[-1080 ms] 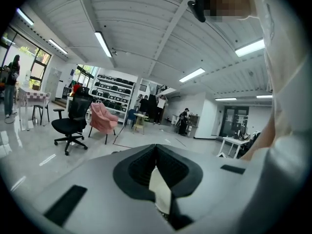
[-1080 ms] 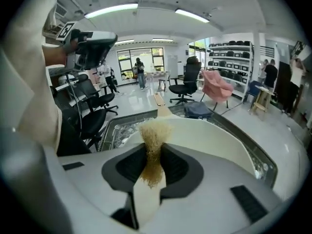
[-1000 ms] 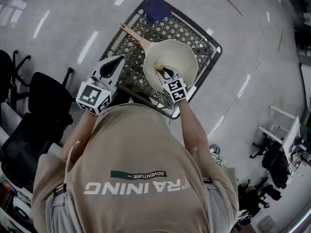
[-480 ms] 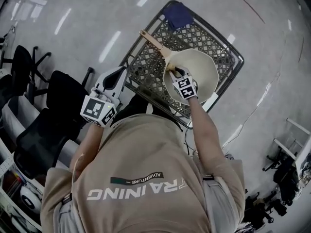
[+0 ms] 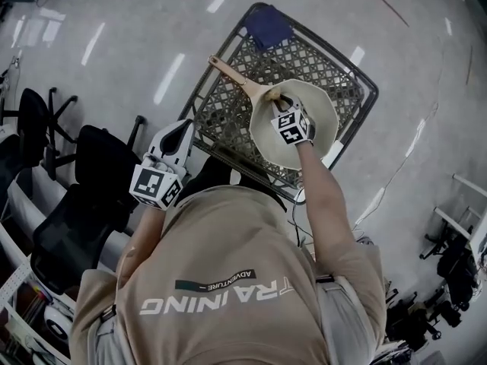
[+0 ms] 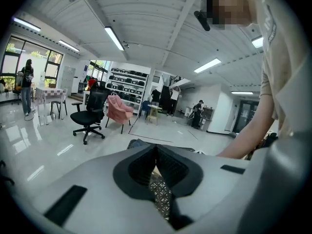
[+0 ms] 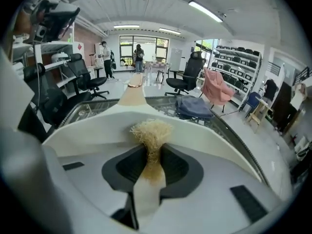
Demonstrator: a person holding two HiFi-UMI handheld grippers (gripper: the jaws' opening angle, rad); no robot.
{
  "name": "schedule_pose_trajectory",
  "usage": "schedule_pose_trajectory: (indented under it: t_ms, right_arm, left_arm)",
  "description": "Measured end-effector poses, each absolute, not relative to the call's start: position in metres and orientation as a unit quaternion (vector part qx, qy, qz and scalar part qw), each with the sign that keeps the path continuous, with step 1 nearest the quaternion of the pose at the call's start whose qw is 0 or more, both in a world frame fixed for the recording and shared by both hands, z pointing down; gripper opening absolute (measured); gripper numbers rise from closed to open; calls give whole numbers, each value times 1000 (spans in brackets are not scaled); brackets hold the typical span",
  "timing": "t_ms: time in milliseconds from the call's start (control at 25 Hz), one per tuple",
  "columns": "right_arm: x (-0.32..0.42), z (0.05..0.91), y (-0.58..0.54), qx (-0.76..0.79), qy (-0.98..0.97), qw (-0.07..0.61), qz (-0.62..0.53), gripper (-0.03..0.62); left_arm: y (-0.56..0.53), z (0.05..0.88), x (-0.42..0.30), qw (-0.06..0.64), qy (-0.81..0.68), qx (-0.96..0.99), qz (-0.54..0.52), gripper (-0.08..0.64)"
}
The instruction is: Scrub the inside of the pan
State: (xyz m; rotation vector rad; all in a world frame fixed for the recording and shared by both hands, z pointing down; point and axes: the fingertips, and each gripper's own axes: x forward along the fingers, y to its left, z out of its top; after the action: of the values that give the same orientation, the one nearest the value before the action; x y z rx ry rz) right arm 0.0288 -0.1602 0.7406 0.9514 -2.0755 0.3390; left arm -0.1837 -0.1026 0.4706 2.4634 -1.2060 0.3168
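Observation:
A cream pan (image 5: 316, 147) with a wooden handle (image 5: 232, 73) lies on a metal mesh table (image 5: 221, 109). My right gripper (image 5: 283, 103) reaches down inside the pan, near the rim by the handle. It is shut on a straw-coloured scrubbing brush (image 7: 152, 130), whose fibres press against the pan's inner wall (image 7: 92, 128) in the right gripper view. My left gripper (image 5: 180, 134) hovers off the table's left edge, apart from the pan. In the left gripper view its jaws (image 6: 156, 152) meet at the tips with nothing between them, and the mesh shows below.
A folded dark blue cloth (image 5: 268, 25) lies at the table's far corner, also seen as blue cloth (image 7: 194, 106) beyond the pan. Black office chairs (image 5: 84, 181) stand to the left of the table. Other people stand far off across the room.
The right gripper has slid with the brush across the pan's inside, from its middle toward the rim by the handle. The left gripper stays shut beside the table's left edge.

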Motion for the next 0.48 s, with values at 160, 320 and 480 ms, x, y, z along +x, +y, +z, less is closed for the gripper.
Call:
schedule_pose_trajectory:
  t_ms: [160,320,480]
  right_arm:
    - [59,744,-172,422,-795,417,129,98]
    - [100,749,-179,491,-747,426,140,97]
    - [132,746,-179,539,-699,451,133,97]
  left_arm:
    - [-108,470,-173,162,-414,886,131,18]
    - [-114,471,-159,140,-387,899,148,18]
    - [-120,470,-145,144,-359,910,147,18]
